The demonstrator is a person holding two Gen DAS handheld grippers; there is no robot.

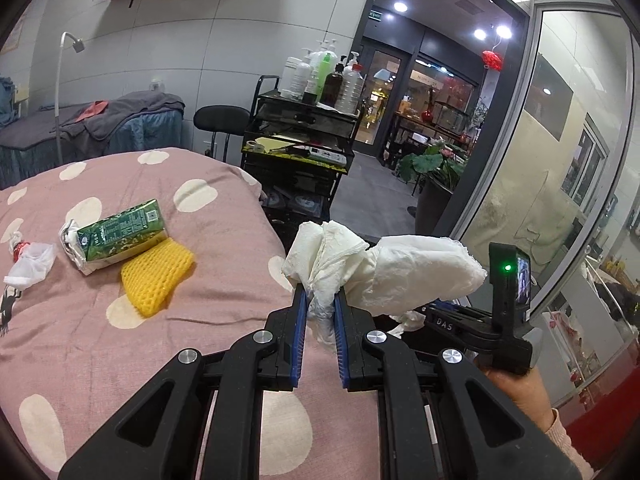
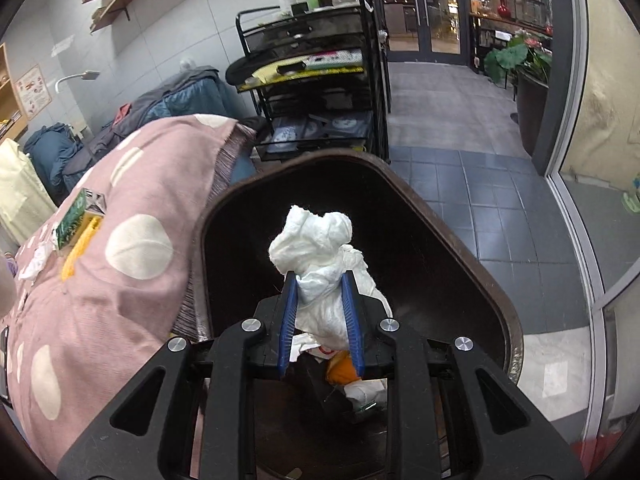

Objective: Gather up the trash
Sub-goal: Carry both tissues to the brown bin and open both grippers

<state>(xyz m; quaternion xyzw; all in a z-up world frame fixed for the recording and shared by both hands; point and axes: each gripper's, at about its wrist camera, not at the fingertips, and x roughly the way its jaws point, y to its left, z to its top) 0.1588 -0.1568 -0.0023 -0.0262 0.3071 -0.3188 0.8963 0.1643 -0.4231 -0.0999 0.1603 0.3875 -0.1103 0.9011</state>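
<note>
My left gripper (image 1: 320,290) is shut on a crumpled white tissue (image 1: 320,248) at the pink bed's right edge. Just to its right hangs a second white tissue wad (image 1: 420,270), pinched in my right gripper (image 2: 319,276), which holds that wad (image 2: 312,236) over the open dark bin (image 2: 440,216). On the bed lie a squashed green drink carton (image 1: 120,236), a yellow foam net (image 1: 156,276) and a small white wrapper with a red bit (image 1: 28,260). The right wrist view shows them far left: carton (image 2: 74,216), net (image 2: 80,248).
The bin holds orange peel (image 2: 340,368) and white scraps. A black trolley (image 2: 320,80) with bottles stands behind bed and bin. Grey tiled floor (image 2: 460,184) lies to the right, bounded by a glass wall (image 2: 580,200). A hand (image 1: 520,392) grips the right tool.
</note>
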